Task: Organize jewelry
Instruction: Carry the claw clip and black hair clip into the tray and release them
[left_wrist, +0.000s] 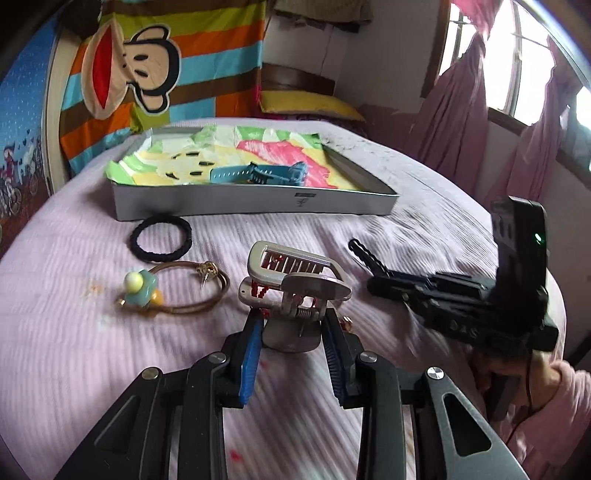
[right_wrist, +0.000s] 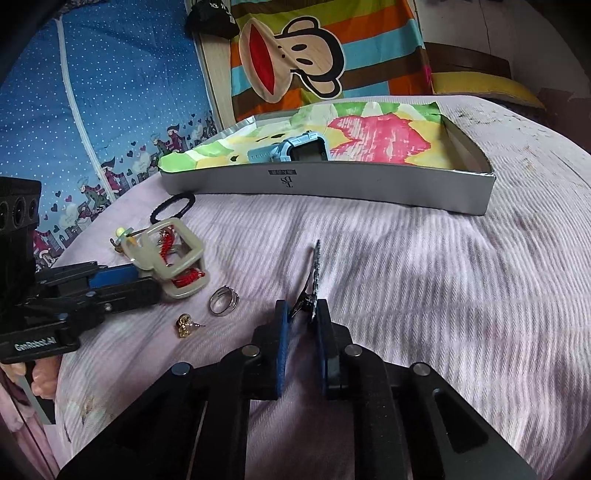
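Gripping the hinge end of a silver metal hair claw, the left gripper has its fingers closed partway onto the clip's spring section, pads against both sides; the clip's toothed frame points away from the camera over the pink bedspread. Left of the clip in this view lie a brown hair tie with a yellow-and-teal bead charm and, beyond it, a black hair tie, which sits just in front of the grey tray's near wall. Inside the tray, on a coloured paper liner, rests a blue watch. The right gripper appears at right, apart from the clip, its narrow tip on the bedspread. In the right wrist view, the right gripper has its fingers nearly together on the rear end of a thin dark hair clip, whose blade extends forward toward the tray. Nothing lies between this clip and the tray. This view alone shows a silver ring and a gold earring on the bedspread, near the left gripper, and the watch face-on.
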